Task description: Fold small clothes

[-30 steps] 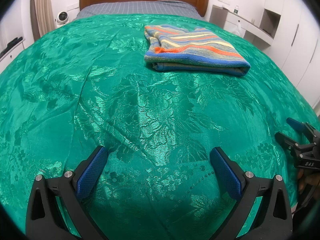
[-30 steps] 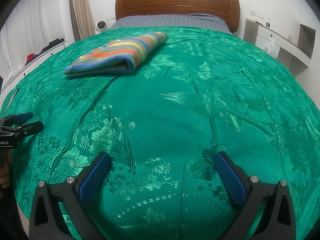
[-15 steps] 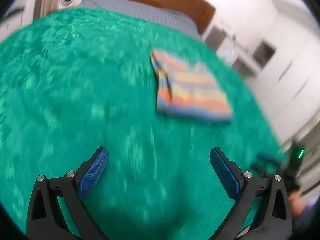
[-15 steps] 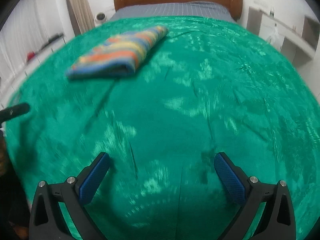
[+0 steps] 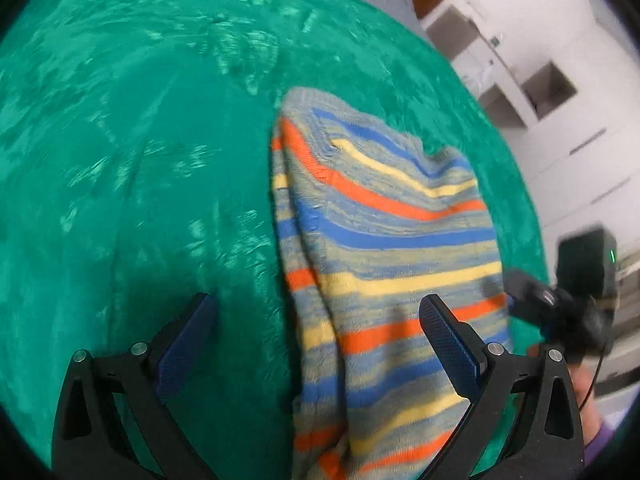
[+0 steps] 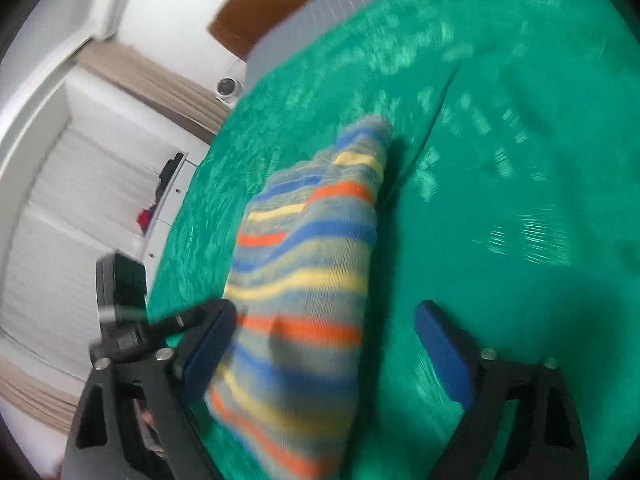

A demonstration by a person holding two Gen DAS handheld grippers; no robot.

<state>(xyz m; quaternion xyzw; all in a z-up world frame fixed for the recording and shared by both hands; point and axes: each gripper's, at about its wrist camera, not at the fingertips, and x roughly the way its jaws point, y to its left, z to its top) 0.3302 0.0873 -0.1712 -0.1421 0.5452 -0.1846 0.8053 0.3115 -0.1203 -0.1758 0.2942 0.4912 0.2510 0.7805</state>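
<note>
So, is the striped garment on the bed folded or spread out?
Folded: the striped garment lies as a compact layered bundle on the green bedspread, with doubled edges along its side.

A small knitted garment [image 5: 384,248], folded into a thick pad and striped blue, orange, yellow and grey, lies flat on the green bedspread [image 5: 140,160], its long axis running from six toward twelve o'clock.

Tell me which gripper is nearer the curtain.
Left. The left gripper straddles the sweater's curtain-side edge (curtain); the right gripper, jaws just closing, straddles its far edge.
</note>
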